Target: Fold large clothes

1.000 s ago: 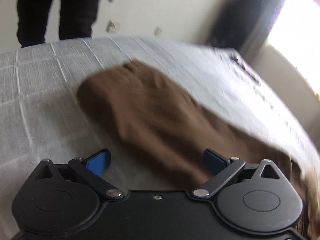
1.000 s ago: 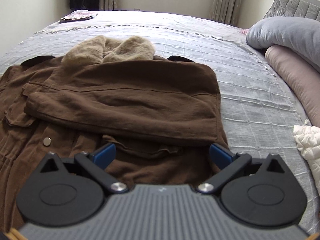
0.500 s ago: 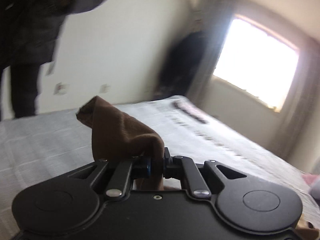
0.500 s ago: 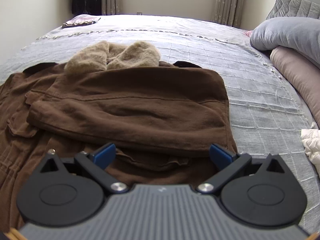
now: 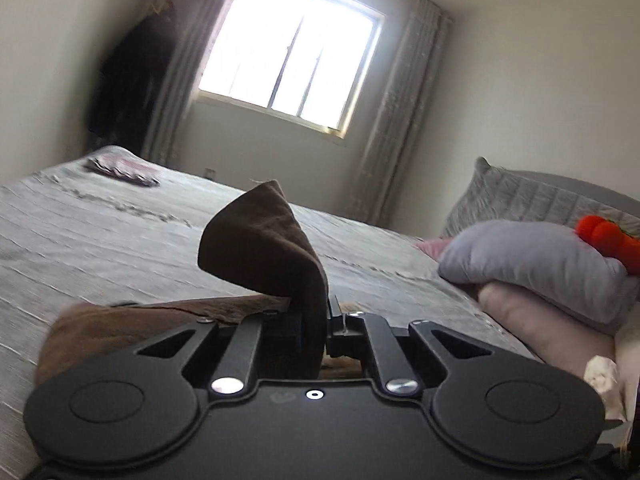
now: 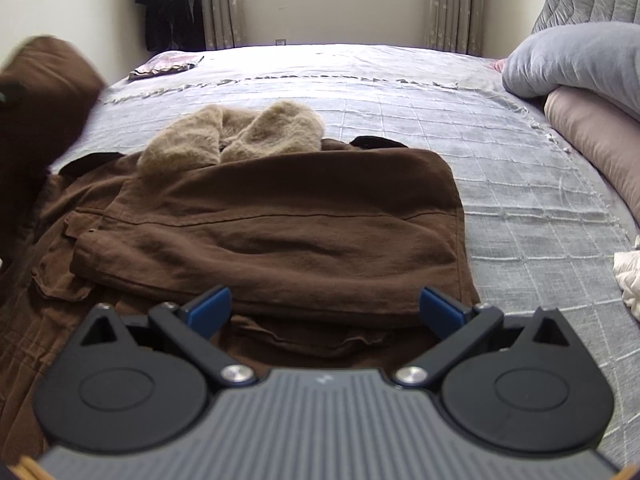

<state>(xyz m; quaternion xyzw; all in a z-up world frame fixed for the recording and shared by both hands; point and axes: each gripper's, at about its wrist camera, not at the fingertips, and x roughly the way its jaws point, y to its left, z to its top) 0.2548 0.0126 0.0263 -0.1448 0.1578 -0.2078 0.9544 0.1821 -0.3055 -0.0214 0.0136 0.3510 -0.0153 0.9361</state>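
At twelve o'clock, my left gripper clenches the heavy, floppy coat's sleeve; my right gripper hangs released.

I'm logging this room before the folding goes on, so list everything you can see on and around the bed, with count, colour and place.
coat: one, brown, on the bed, one sleeve folded across its body
fur collar: one, beige, at the coat's far end
sleeve: one, brown, lifted off the bed
bedspread: one, grey, checked, over the bed
pillows: one lilac-grey on one pink, right of the bed, a quilted grey one behind
red plush: one, on the lilac-grey pillow
white cloth: one, right edge of the bed
folded cloth: one, pinkish, far left corner
dark garment: one, hanging left of the window
window: one, bright, grey curtains either side
left tongs: shut on the sleeve
right tongs: open over the coat
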